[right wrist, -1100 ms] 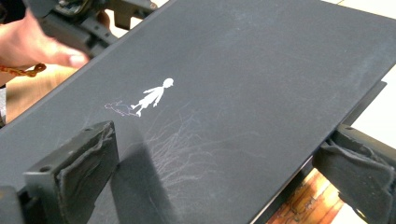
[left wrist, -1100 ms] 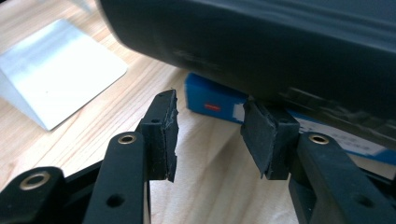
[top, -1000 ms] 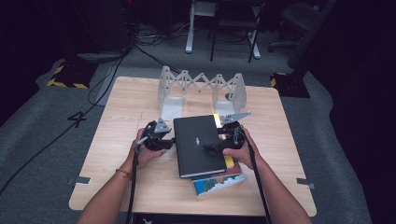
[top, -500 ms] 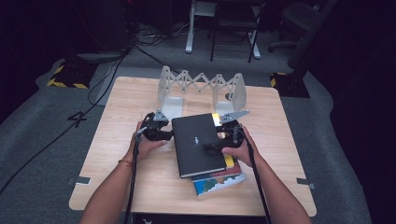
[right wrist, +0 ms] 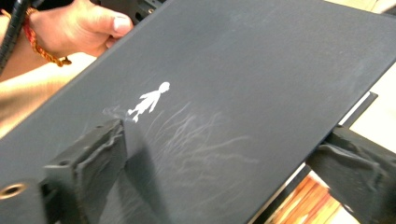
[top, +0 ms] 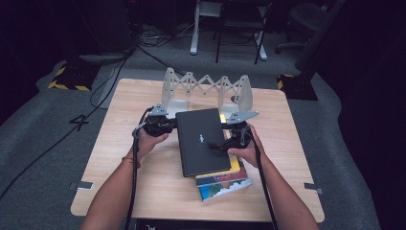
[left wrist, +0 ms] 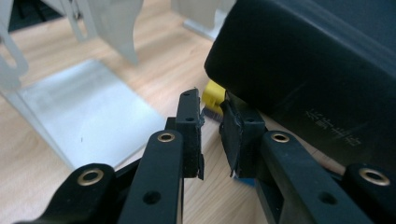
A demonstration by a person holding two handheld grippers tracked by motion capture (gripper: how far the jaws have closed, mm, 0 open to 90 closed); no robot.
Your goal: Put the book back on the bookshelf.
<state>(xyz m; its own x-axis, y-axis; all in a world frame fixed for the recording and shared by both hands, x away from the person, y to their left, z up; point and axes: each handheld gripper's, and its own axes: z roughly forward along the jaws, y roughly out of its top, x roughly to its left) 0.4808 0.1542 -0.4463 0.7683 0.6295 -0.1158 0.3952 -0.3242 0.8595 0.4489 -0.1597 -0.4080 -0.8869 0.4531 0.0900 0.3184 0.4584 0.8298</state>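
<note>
Behind black book (top: 203, 141): folding rack (top: 206, 91); right hand-held gripper (top: 225, 143) clamps it, left (left wrist: 212, 135) narrowing, empty.

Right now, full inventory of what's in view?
black book: 1, black with a small white figure, on top of the stack mid-table
books underneath: at least 2, one yellow-edged, one colourful, under the black book
folding rack: 1, pale grey, far side of table
table: 1, light wood
chairs: dark, on the floor behind
left hand-held gripper: 1, black, at the black book's left edge, jaws just been closing, nothing between them
right hand-held gripper: 1, black, one jaw over the cover, one under
</note>
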